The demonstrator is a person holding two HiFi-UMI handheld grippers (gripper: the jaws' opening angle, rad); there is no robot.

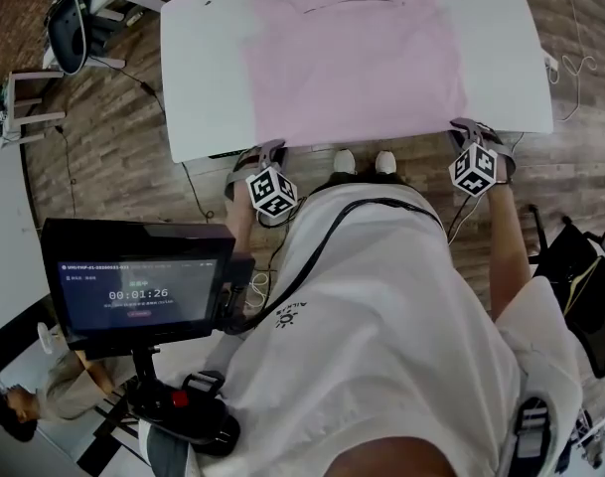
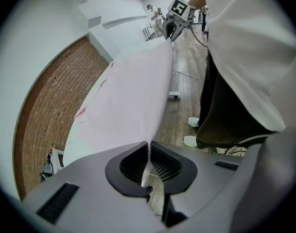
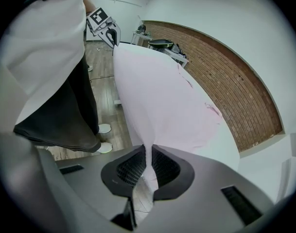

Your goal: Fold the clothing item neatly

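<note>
A pale pink garment point(image 1: 357, 63) lies spread flat on the white table point(image 1: 203, 68), its collar at the far side. My left gripper point(image 1: 266, 152) is at the garment's near left corner, at the table's front edge, and is shut on the pink hem. In the left gripper view the cloth point(image 2: 133, 96) runs down between the pads of the left gripper point(image 2: 149, 144). My right gripper point(image 1: 476, 132) is shut on the near right corner, and the fabric point(image 3: 162, 96) is pinched in the right gripper point(image 3: 148, 147). The hem is stretched between the two grippers.
The person stands close to the table's front edge, shoes point(image 1: 360, 160) just under it. A monitor on a stand point(image 1: 138, 281) is at the lower left. A chair point(image 1: 69, 28) stands on the wooden floor at the far left, and a dark bag point(image 1: 580, 286) sits at the right.
</note>
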